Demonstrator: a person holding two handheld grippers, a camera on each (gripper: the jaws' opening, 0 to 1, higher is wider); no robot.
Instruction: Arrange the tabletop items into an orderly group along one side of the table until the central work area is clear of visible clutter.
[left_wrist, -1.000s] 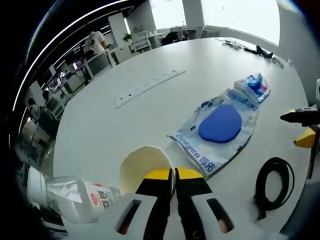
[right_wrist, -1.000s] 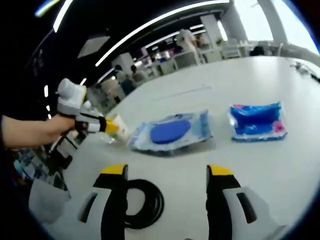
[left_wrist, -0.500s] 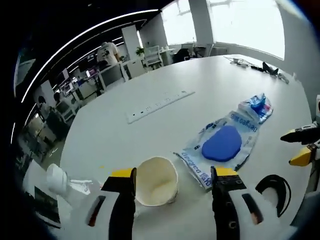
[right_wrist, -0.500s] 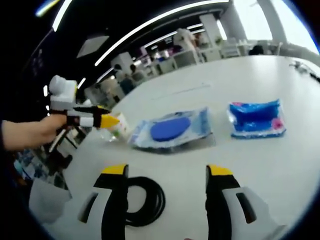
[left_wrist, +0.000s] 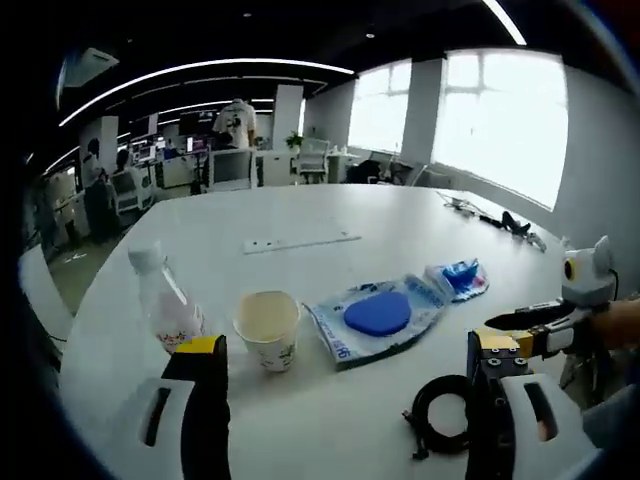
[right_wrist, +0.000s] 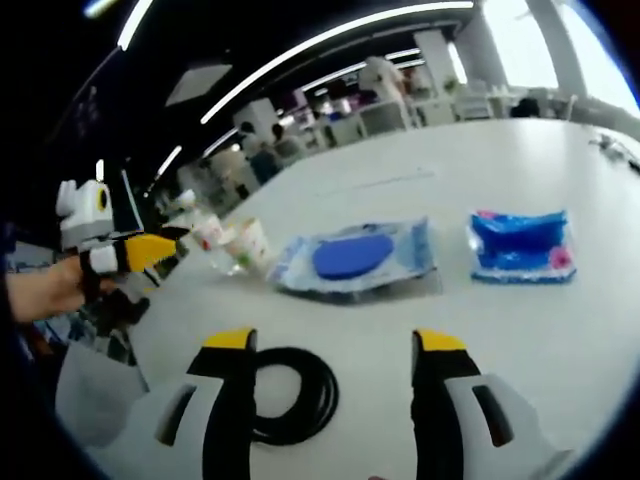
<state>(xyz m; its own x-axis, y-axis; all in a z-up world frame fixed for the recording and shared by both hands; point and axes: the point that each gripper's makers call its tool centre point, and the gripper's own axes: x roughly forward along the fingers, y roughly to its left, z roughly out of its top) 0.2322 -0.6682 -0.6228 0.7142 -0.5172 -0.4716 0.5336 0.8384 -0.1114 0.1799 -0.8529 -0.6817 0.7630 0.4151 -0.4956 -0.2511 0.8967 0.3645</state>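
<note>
My left gripper (left_wrist: 345, 385) hangs above the round white table (left_wrist: 300, 215), jaws spread wide and empty. Ahead of it stands the cream paper cup (left_wrist: 267, 327), upright, with the clear plastic bottle (left_wrist: 165, 305) just beside. My right gripper (right_wrist: 330, 375) is likewise wide apart, holding nothing, over the coiled black cable (right_wrist: 290, 395). Beyond lie the clear packet with a blue disc (right_wrist: 352, 258) and the blue wipes pouch (right_wrist: 522, 246).

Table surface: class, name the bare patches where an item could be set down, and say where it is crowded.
Free: the wide stretch of table beyond the white strip, and the patch to the right of the small blue packet. Crowded: the near row of bottle, cup, large blue pouch and black cable coil.
</note>
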